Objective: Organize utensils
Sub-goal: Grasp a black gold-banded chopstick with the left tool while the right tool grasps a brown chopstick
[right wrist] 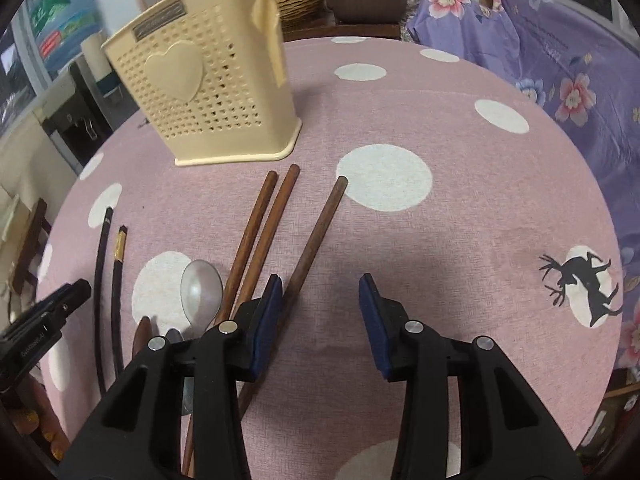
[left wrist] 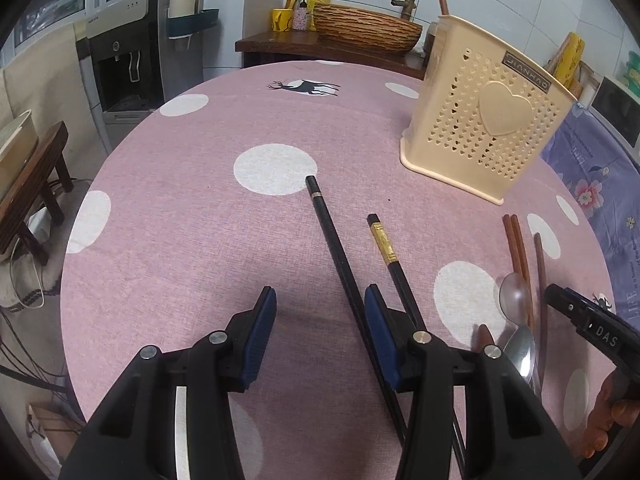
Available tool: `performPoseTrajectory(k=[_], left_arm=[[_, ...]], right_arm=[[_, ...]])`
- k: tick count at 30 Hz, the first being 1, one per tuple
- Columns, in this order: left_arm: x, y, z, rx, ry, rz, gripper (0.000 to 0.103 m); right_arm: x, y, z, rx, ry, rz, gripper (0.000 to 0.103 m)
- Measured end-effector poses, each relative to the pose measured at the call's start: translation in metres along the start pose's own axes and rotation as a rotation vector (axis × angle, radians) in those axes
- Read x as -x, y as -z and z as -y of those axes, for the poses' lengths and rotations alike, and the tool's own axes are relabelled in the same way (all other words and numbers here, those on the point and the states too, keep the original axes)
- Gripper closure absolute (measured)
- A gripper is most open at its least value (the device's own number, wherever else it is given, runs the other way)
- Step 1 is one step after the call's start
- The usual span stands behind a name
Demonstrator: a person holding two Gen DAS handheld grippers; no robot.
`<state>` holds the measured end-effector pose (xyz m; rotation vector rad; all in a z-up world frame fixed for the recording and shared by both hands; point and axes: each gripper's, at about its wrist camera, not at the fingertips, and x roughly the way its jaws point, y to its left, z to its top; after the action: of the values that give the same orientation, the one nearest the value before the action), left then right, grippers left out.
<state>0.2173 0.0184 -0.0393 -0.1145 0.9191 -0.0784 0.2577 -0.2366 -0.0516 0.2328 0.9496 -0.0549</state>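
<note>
A cream perforated utensil holder (left wrist: 484, 128) with a heart stands upright on the pink dotted tablecloth (left wrist: 200, 220); it also shows in the right wrist view (right wrist: 208, 92). Two black chopsticks (left wrist: 340, 256) (left wrist: 396, 276) lie by my open, empty left gripper (left wrist: 320, 312), one just inside its right finger. Three brown chopsticks (right wrist: 260, 236) (right wrist: 316, 236) and a clear plastic spoon (right wrist: 200, 288) lie by my open, empty right gripper (right wrist: 320, 300). The lone brown chopstick runs just inside its left finger. A metal spoon (left wrist: 520, 352) lies near the clear one (left wrist: 514, 292).
A water dispenser (left wrist: 124, 60) stands beyond the table's left edge, with a wooden stool (left wrist: 32, 188) nearer. A woven basket (left wrist: 364, 28) and bottles sit on a sideboard behind. A purple floral cloth (right wrist: 560, 80) covers furniture at the right.
</note>
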Motion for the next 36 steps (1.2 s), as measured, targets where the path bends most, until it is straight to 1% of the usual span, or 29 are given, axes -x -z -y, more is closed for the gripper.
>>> performPoseTrajectory(k=[3, 7, 10, 12, 13, 16, 18, 21, 26, 29, 34, 36], left_arm=[[-0.003, -0.005, 0.000, 0.008, 0.011, -0.003, 0.057], [-0.007, -0.015, 0.001, 0.005, -0.002, 0.005, 0.057], [-0.015, -0.023, 0.003, 0.013, -0.002, -0.003, 0.057], [-0.019, -0.027, 0.008, -0.004, -0.010, -0.004, 0.057], [-0.021, -0.029, 0.010, -0.019, -0.019, -0.004, 0.058], [-0.033, -0.033, 0.016, -0.039, -0.038, -0.023, 0.065], [-0.036, -0.036, 0.018, -0.054, -0.063, -0.009, 0.068], [-0.039, -0.040, 0.018, -0.060, -0.077, -0.005, 0.071], [-0.045, -0.049, 0.021, -0.083, -0.108, -0.013, 0.083], [-0.048, -0.053, 0.024, -0.099, -0.108, -0.027, 0.088], [-0.052, -0.058, 0.028, -0.111, -0.100, -0.047, 0.089], [-0.053, -0.059, 0.032, -0.131, -0.108, -0.053, 0.089]], right_arm=[[-0.004, -0.006, 0.000, -0.026, -0.015, -0.004, 0.062], [-0.007, -0.013, -0.005, -0.022, -0.002, 0.002, 0.062], [-0.010, -0.017, -0.008, -0.016, 0.014, 0.001, 0.062], [-0.013, -0.020, -0.009, -0.017, 0.023, -0.001, 0.063], [-0.013, -0.020, -0.009, -0.016, 0.027, -0.002, 0.067], [-0.018, -0.023, -0.010, -0.018, 0.034, -0.007, 0.075], [-0.020, -0.025, -0.011, -0.016, 0.044, -0.008, 0.078], [-0.024, -0.030, -0.013, -0.024, 0.048, -0.010, 0.082], [-0.034, -0.042, -0.020, -0.017, 0.063, 0.002, 0.085], [-0.039, -0.045, -0.027, 0.006, 0.075, 0.005, 0.085], [-0.042, -0.048, -0.033, 0.023, 0.081, 0.001, 0.085], [-0.042, -0.048, -0.033, 0.025, 0.084, -0.001, 0.085]])
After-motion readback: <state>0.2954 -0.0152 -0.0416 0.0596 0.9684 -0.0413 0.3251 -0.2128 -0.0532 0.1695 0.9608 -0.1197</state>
